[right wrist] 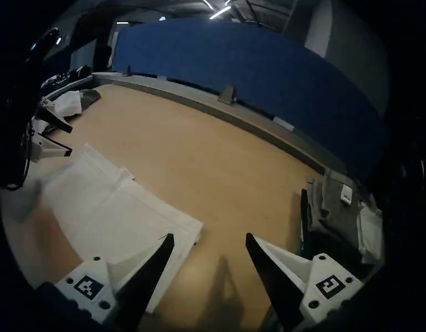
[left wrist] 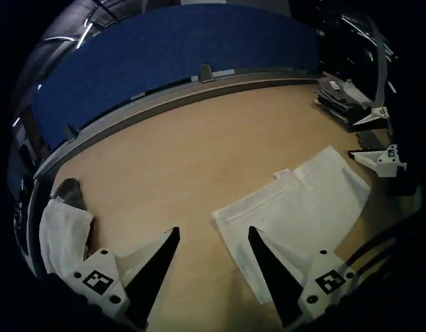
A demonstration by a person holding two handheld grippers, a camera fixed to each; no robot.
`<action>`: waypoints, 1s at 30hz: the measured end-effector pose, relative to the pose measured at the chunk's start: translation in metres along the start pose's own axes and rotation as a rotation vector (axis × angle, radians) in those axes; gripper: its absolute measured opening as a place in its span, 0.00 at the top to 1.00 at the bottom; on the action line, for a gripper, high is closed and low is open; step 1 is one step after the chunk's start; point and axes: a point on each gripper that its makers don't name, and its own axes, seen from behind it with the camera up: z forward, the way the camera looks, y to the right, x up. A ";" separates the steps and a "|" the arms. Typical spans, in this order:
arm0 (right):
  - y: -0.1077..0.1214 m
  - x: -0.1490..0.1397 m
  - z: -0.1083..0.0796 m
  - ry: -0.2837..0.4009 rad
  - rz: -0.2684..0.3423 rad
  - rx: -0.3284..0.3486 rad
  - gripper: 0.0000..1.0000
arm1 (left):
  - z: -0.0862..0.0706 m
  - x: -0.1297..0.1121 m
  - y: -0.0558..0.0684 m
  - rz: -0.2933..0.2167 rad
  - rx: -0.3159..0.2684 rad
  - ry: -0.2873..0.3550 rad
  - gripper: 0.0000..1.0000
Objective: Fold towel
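Looking along the left hand-held gripper [left wrist: 213,229], we see its two fingers spread wide apart with nothing held between them. The right hand-held gripper [right wrist: 209,236] is the same: fingers wide, nothing in them.

Our towel [left wrist: 296,216] is white and lies flat on the tabletop [left wrist: 213,144]. It looks like a neat shape with straight sides, and we can see more than one layer at its edges. A small white tag [left wrist: 281,174] sticks out from the towel's far edge. The left hand-held gripper is at the towel's near edge, with one finger pointing over it. We cannot tell if that finger touches. The right hand-held gripper is just beside the towel's other end.

The tabletop under the towel is smooth, light brown wood. Behind the towel, along the back of the tabletop, runs a grey rail [left wrist: 157,99], and above that stands a long blue wall [left wrist: 174,50]. Far from the towel on one side sits a pile of grey cloths [right wrist: 334,216]. Far from it on the other side lies a crumpled white cloth [left wrist: 63,232]. High above the towel, long lights [right wrist: 224,11] shine in a dark room.

Each hand-held gripper has little black-and-white square markers [left wrist: 97,280]. The tag is too small for us to read.
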 end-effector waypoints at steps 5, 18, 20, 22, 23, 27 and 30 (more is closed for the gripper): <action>-0.015 -0.008 -0.008 -0.007 0.015 0.044 0.00 | -0.009 -0.002 0.003 -0.008 -0.014 0.007 0.21; -0.039 -0.037 -0.033 -0.043 0.047 0.090 0.00 | -0.037 -0.031 0.016 -0.033 -0.043 -0.013 0.20; -0.042 -0.041 -0.037 -0.048 0.052 0.098 0.00 | -0.042 -0.037 0.020 -0.040 -0.049 -0.018 0.19; -0.046 -0.045 -0.041 -0.053 0.056 0.108 0.00 | -0.048 -0.043 0.024 -0.044 -0.058 -0.022 0.19; -0.048 -0.046 -0.043 -0.055 0.057 0.112 0.00 | -0.051 -0.046 0.027 -0.045 -0.063 -0.024 0.19; -0.057 -0.055 -0.051 -0.065 0.060 0.134 0.00 | -0.063 -0.061 0.037 -0.042 -0.082 -0.038 0.19; -0.063 -0.063 -0.054 -0.076 0.064 0.151 0.00 | -0.069 -0.074 0.042 -0.037 -0.092 -0.053 0.18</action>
